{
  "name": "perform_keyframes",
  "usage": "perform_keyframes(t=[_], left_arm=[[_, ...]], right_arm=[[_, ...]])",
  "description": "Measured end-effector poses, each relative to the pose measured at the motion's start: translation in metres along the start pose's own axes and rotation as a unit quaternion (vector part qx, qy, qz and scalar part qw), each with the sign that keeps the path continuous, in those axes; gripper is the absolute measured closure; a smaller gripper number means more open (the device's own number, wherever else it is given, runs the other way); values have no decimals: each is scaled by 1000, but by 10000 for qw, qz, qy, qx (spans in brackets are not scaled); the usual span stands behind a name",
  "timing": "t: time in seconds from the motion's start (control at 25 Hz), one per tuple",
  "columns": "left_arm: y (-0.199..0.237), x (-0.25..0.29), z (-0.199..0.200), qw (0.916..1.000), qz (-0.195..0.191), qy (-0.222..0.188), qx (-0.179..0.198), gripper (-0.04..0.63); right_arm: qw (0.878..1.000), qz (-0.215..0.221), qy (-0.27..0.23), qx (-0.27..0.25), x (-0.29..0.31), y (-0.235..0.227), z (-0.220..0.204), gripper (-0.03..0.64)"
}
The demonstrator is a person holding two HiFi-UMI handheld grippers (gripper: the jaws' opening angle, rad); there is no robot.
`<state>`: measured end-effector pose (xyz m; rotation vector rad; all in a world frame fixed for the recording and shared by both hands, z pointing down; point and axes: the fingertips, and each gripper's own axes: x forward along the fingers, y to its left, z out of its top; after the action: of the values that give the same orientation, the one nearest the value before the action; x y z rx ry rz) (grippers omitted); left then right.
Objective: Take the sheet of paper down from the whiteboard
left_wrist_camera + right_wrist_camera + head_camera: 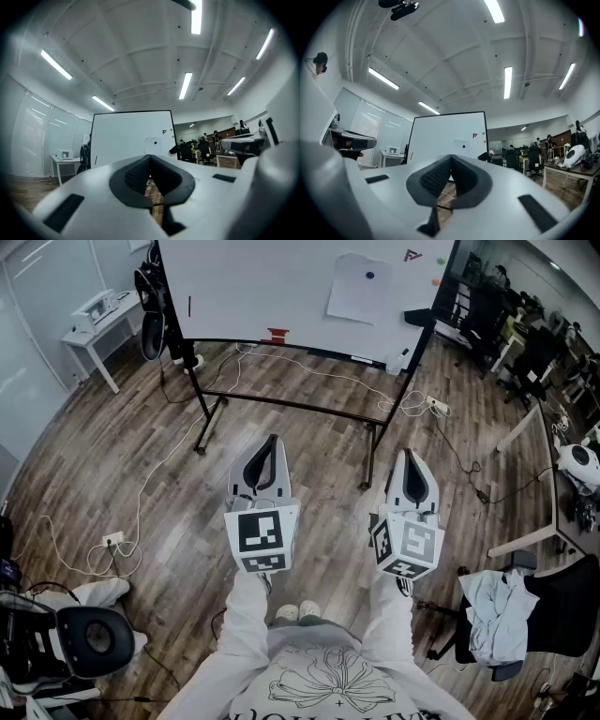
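A white sheet of paper (361, 289) hangs on the whiteboard (262, 282), pinned near its top by a dark blue magnet (369, 276). The board stands well ahead of me on a black wheeled frame. My left gripper (273, 442) and right gripper (410, 455) are held side by side in front of my body, far short of the board, both shut and empty. In the left gripper view the paper (152, 145) shows small on the whiteboard (124, 136) beyond the shut left gripper (150, 158). The right gripper view shows the paper (463, 149) above the shut right gripper (451, 158).
White cables (328, 371) trail over the wooden floor under the board. A red piece (277, 335) sits on the board's tray. A white table (94, 329) stands at the left, an office chair (89, 638) near left, and a chair draped with cloth (502, 615) at the right. Desks fill the far right.
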<state>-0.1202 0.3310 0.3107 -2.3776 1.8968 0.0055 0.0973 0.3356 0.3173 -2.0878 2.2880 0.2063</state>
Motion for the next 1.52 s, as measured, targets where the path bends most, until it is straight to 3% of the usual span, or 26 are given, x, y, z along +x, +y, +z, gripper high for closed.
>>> perform_keyframes(t=[0.92, 1.16, 1.52], left_arm=[[-8, 53, -23, 9996, 199, 197, 13, 591], [0, 110, -35, 9998, 81, 206, -13, 591], [39, 242, -32, 9998, -201, 32, 1, 591]], right_arm=[[9997, 82, 120, 200, 55, -40, -31, 614], [9998, -37, 149, 131, 106, -49, -45, 614], [9997, -259, -12, 17, 233, -48, -44, 614]])
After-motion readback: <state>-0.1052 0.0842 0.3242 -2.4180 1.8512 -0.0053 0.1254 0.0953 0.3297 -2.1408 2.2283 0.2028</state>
